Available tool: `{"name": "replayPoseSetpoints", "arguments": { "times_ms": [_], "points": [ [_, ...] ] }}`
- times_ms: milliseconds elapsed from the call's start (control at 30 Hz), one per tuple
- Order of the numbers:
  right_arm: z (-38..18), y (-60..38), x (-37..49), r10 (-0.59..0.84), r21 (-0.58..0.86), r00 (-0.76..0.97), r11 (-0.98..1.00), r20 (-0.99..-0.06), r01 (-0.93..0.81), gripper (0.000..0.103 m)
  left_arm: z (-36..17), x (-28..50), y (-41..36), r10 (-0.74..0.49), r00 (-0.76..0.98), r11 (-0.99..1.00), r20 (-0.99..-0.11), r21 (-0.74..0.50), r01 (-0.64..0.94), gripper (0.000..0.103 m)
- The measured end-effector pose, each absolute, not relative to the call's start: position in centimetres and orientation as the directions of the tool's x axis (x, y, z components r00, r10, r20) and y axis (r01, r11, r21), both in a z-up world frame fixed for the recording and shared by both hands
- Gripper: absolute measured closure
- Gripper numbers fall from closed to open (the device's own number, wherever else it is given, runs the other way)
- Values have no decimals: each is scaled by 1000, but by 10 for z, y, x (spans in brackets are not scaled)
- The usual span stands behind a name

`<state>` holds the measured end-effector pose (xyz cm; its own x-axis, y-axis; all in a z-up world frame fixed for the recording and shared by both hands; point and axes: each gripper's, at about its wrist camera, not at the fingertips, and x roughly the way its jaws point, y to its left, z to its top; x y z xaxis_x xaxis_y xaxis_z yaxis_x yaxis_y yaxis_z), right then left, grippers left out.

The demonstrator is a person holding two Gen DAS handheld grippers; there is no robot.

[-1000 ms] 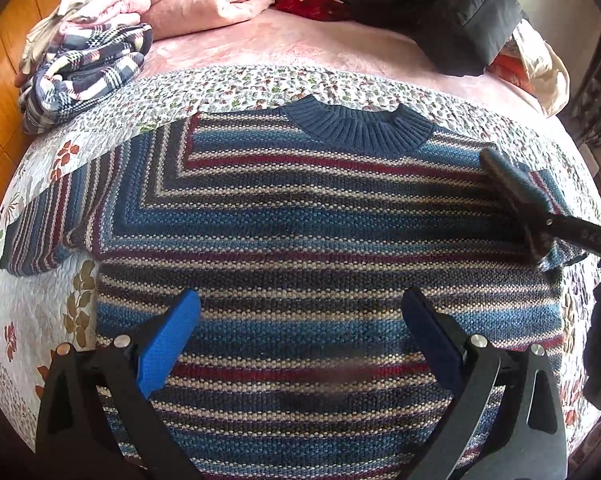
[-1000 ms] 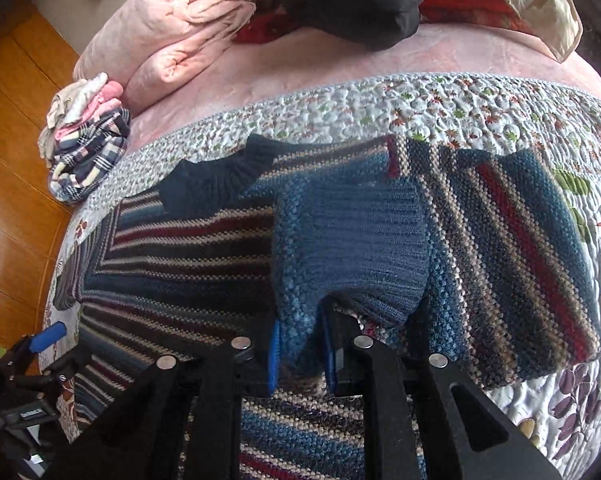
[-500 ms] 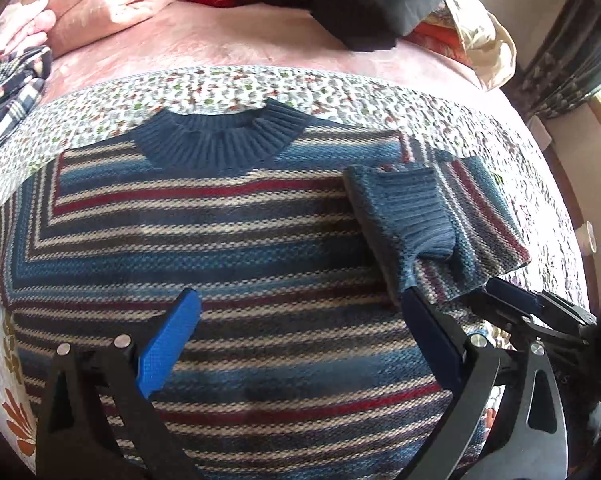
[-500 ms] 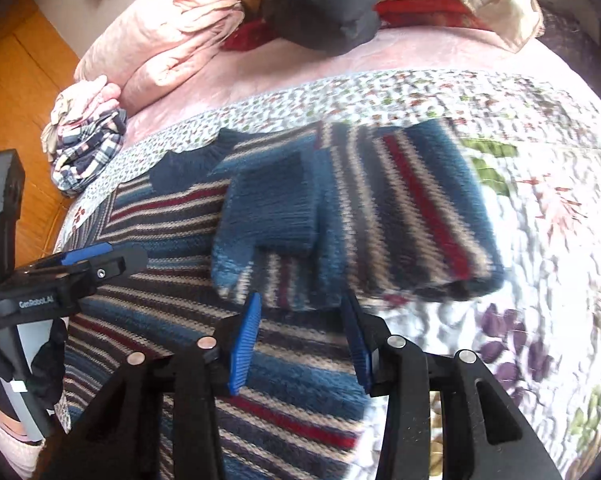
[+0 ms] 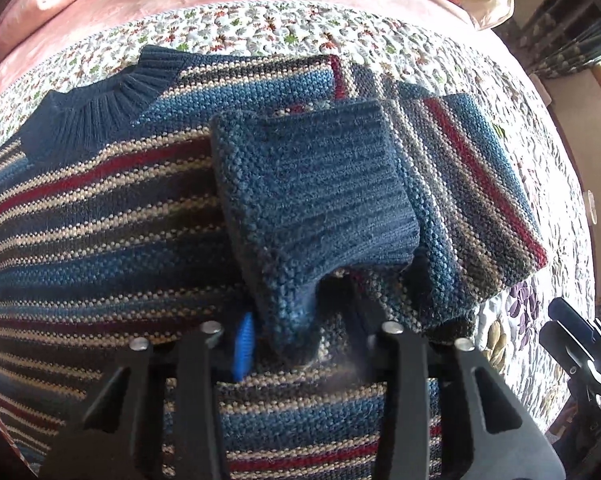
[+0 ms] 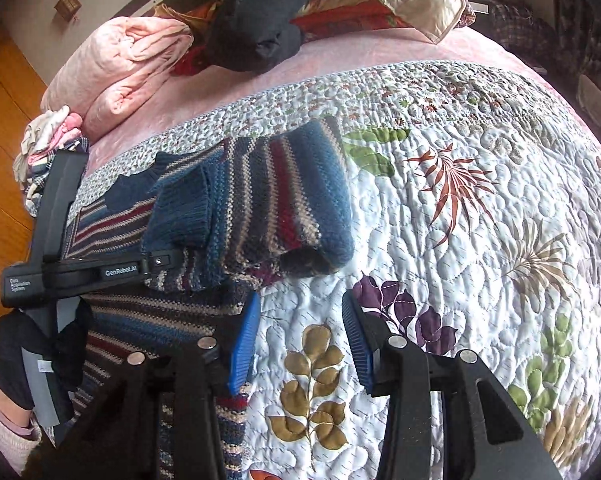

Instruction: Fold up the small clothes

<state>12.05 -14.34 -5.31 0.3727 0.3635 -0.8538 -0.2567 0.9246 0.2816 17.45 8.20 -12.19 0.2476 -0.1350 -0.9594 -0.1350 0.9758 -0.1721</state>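
Striped sweater (image 5: 100, 216) lies flat on your floral quilt (image 6: 480, 208), sleeve folded across chest. Your left gripper (image 5: 300, 336) clenched on sleeve cuff (image 5: 312, 200). Your right gripper (image 6: 300, 344) released, jaws apart above quilt, just beside sweater.

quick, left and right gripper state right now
Left gripper: shut on the sweater cuff.
Right gripper: open, holding nothing, over the quilt.

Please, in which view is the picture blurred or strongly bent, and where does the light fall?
Left wrist view: sunlight on the quilt, striped sweater sharp, slight blur near the fingers. Right wrist view: evenly lit, sharp; fisheye curves the quilt edge.
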Motion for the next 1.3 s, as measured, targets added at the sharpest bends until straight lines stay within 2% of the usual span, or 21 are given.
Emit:
{"name": "replayPoseSetpoints", "arguments": {
  "times_ms": [133,300,567,800,967,1067,1200,1300],
  "points": [
    [-50,-145,123,375,300,380,923,-845,-242,60,-103,167,98,-152,316,967,-936,-207,-147,91],
    [-41,-145,135,414,350,389,909,-823,-228,60,-73,151,135,-108,412,967,-905,-192,-168,91],
    [-63,-97,170,590,534,250,805,-767,-259,60,-75,144,186,-80,413,966,-907,-173,-194,91],
    [-102,-78,181,543,507,201,837,-816,-205,61,-109,141,199,-82,379,960,-922,-175,-219,88],
    [-103,-73,178,526,481,207,846,-825,-232,61,-117,126,232,-80,383,939,-920,-199,-280,80],
    [-103,-73,178,527,480,203,844,-825,-241,61,-110,107,260,-34,399,925,-917,-180,-335,73],
    [-101,-72,179,517,468,202,849,-832,-244,61,-91,81,291,106,406,911,-908,-75,-406,75],
    [-88,-65,175,493,435,222,861,-841,-265,59,-69,71,295,140,437,911,-888,-57,-408,71]
  ]
}}
